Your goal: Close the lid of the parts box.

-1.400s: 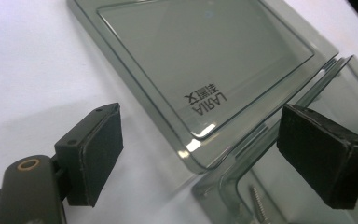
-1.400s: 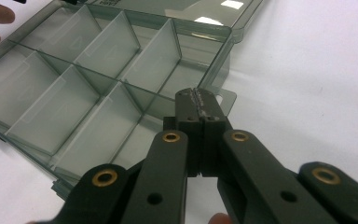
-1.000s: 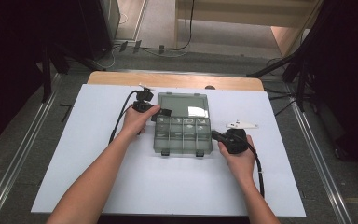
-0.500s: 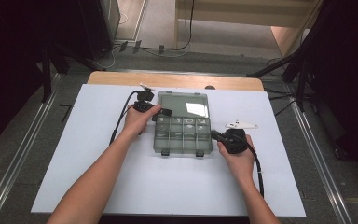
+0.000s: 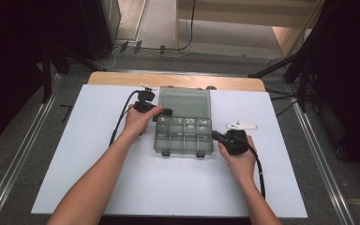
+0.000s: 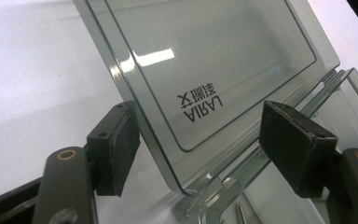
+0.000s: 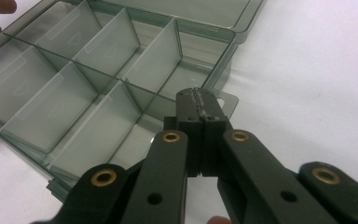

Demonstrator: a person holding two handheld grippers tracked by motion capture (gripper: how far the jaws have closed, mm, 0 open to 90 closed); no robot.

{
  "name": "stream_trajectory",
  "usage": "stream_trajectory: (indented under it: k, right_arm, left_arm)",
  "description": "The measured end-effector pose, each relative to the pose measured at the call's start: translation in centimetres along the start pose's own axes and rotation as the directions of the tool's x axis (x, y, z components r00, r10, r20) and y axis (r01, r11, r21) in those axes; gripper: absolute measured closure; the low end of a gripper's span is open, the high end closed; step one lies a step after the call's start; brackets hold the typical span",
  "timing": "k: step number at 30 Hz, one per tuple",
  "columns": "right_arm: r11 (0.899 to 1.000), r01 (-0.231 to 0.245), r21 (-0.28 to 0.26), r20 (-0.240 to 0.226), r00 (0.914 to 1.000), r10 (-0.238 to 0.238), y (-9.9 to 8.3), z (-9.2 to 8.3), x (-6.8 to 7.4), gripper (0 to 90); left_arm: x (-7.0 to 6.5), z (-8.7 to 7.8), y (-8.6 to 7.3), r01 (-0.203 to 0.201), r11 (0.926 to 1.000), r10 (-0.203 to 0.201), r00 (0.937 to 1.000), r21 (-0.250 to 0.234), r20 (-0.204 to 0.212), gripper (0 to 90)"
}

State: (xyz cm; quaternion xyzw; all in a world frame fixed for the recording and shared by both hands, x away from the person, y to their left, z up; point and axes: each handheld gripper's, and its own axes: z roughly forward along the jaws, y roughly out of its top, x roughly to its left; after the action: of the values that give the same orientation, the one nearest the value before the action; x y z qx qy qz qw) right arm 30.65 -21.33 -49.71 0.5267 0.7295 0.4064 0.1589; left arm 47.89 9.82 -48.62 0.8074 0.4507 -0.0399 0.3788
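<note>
Now lid [image 6: 205, 60] between left tool [image 6: 205, 154] pads

Bare forearms; black grippers with brass-ringed screw holes, square fingers [image 6: 116, 154], trailing black cables.

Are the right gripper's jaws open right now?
No, in the right gripper view the right gripper has its jaws pressed together, tips resting at the edge of the compartment box.

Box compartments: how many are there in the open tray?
8, in two rows of four inside the box: four along the side by the lid, four along the front edge. None looks hidden.
</note>
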Motion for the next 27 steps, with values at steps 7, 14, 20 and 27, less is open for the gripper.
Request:
stream_trajectory:
  k: [7,14,20,27]
  right_arm:
    - [1.0,0.007,0.003,0.009,0.9999,-0.007,0.0,0.0,0.1,90.0]
    - [1.0,0.007,0.003,0.011,0.9999,-0.007,0.0,0.0,0.2,90.0]
    - [1.0,0.005,0.001,0.016,0.9999,-0.005,0.0,0.0,0.3,90.0]
    - [1.0,0.014,0.0,0.019,0.9997,-0.014,0.0,0.0,0.3,90.0]
  left_arm:
    - [-0.2,-0.2,0.0,-0.018,0.9998,0.018,0.9976,-0.01,-0.066,45.3]
    - [-0.5,-0.3,0.0,-0.043,0.999,0.042,0.9946,-0.01,-0.095,48.6]
    - [-0.8,-0.4,0.1,-0.055,0.9984,0.052,0.9917,-0.016,-0.118,50.5]
    - [-0.4,-1.5,0.2,-0.001,0.999,-0.003,0.9962,-0.045,-0.087,66.4]
